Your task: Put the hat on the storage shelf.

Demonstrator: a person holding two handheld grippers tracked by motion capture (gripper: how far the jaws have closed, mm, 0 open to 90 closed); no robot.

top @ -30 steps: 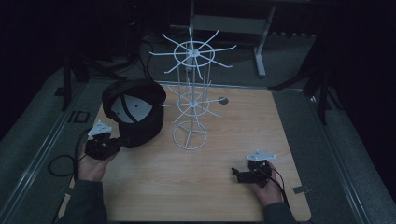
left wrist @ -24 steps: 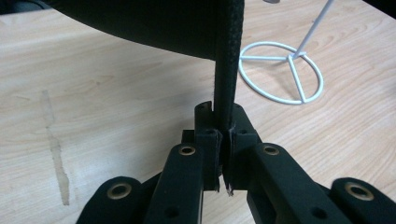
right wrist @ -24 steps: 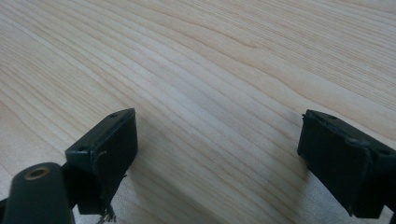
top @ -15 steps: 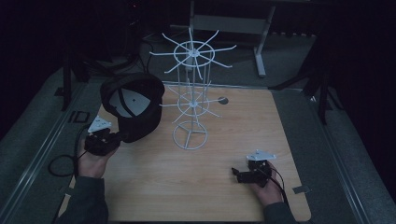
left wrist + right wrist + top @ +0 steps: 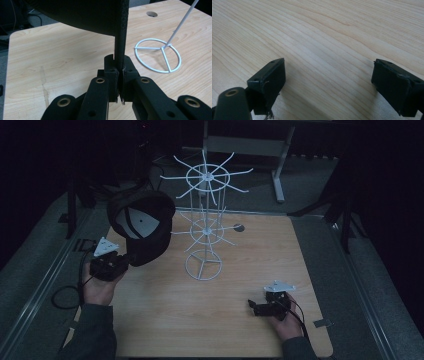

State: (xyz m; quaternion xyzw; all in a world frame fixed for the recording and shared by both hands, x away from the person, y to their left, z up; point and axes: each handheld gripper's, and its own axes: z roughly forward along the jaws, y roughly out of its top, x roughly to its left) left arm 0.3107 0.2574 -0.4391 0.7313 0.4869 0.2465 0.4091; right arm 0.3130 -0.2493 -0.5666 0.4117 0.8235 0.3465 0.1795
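Since a second ago the black cap (image 5: 141,227) has risen a little and drawn in toward the white wire rack (image 5: 205,222), carried by the left gripper (image 5: 129,259); the right gripper (image 5: 251,306) has kept its place.

Left gripper's jaws are pressed together on the cap's thin edge, seen in the left gripper view as a dark band (image 5: 121,32) standing straight up from between the pads. From that grip the cap hangs above and ahead of the gripper, its hollow inside with pale lining facing the high camera. Off to the gripper's right and ahead, just beyond the cap, stands the rack, its round base ring (image 5: 158,55) resting on the wooden table (image 5: 250,250). Cap and rack are close, but I cannot tell whether they touch.

Right gripper lies low at the table's near right side, well apart from cap and rack. Its jaws stand wide apart with bare wood (image 5: 324,50) between them, nothing held.
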